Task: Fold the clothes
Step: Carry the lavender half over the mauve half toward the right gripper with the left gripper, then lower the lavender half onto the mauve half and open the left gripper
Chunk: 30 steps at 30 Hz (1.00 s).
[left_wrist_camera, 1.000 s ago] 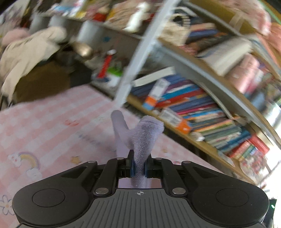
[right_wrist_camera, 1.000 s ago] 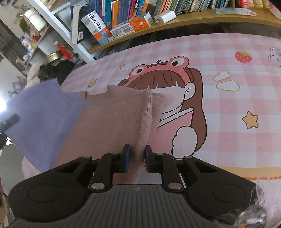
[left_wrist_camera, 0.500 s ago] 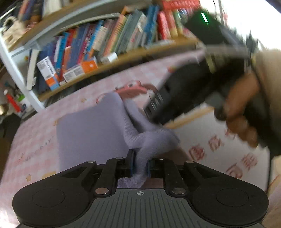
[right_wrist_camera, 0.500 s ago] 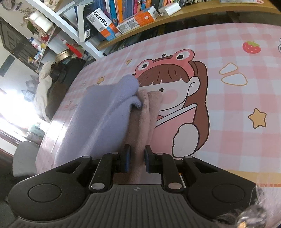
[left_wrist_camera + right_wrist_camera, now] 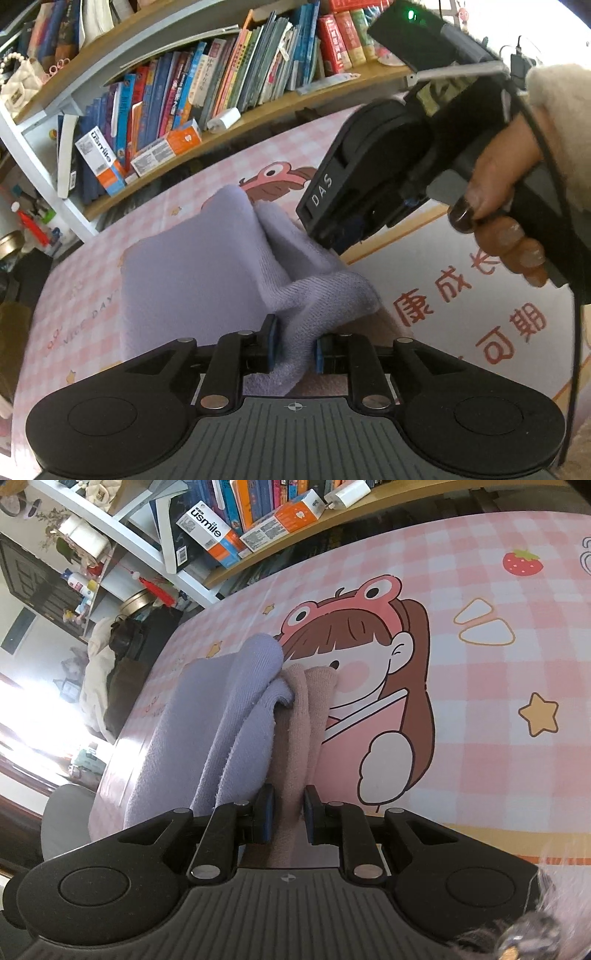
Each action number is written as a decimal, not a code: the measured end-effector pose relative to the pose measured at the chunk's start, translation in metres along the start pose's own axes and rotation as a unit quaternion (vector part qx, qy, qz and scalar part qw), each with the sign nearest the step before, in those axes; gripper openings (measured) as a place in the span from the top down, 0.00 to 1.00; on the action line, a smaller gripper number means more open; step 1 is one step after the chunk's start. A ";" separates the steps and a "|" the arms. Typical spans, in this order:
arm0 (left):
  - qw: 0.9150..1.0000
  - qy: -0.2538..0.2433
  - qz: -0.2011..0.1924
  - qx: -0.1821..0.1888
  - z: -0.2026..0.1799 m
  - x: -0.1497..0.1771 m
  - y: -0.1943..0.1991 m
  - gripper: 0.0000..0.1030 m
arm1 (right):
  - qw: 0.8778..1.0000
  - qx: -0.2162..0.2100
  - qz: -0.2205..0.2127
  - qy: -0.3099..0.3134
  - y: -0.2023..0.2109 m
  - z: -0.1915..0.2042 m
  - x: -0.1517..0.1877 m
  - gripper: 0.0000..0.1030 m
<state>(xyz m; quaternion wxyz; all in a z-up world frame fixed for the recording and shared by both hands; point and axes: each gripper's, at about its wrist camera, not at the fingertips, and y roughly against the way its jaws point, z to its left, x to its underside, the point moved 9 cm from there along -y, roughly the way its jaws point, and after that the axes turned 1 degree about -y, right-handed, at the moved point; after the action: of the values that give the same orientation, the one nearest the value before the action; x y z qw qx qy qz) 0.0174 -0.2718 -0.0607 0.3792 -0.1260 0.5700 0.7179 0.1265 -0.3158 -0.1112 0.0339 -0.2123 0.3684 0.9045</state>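
A knit garment, lavender (image 5: 192, 280) on one side and dusty pink (image 5: 306, 709) on the other, lies folded over on the pink checked tablecloth (image 5: 480, 738). My left gripper (image 5: 295, 347) has a raised lavender fold between its jaws; they are opening, and a small gap shows at the right pad. My right gripper (image 5: 288, 808) is shut on the pink edge next to the lavender layer (image 5: 207, 709). In the left wrist view, the right gripper (image 5: 332, 240) comes down onto the cloth from the right, held by a hand (image 5: 498, 206); its fingertips are hidden by the fabric.
A curved wooden bookshelf (image 5: 221, 92) packed with books and boxes runs along the far edge of the table. A white shelf post (image 5: 155, 550) stands at its left end. Beyond the table's left edge are a grey chair (image 5: 66, 823) and piled clothing (image 5: 99, 686).
The left gripper swung the lavender half over from the left onto the pink half and came close to the right gripper. Its jaws have since widened around the fold. The right gripper kept its grip.
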 end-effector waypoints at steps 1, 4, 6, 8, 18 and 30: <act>1.000 0.004 -0.015 0.004 0.000 -0.004 0.008 0.82 | 1.000 0.000 0.000 -0.001 0.000 0.000 0.000 0.84; 0.999 0.014 -0.038 0.018 0.001 -0.008 0.022 0.82 | 1.000 0.002 -0.002 -0.008 -0.002 -0.001 0.002 0.84; 0.999 0.017 -0.027 0.030 -0.001 -0.001 0.019 0.81 | 1.000 0.002 -0.003 -0.008 -0.002 -0.001 0.002 0.84; 0.999 0.012 -0.003 0.045 -0.006 0.009 0.007 0.80 | 1.000 0.004 -0.003 -0.006 -0.002 -0.001 0.002 0.84; 0.994 0.031 -0.018 0.102 -0.006 0.012 0.022 0.67 | 1.000 0.017 -0.009 -0.004 0.001 -0.001 0.005 0.82; 0.977 0.169 -0.106 0.071 0.089 0.015 0.071 0.68 | 0.998 0.050 -0.040 -0.008 0.032 -0.003 0.008 0.67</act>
<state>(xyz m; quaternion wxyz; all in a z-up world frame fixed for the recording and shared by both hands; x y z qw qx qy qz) -0.0191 -0.1894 0.0097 0.3595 -0.2774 0.6591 0.5995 0.1137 -0.3422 -0.0952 0.0833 -0.2181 0.4041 0.8844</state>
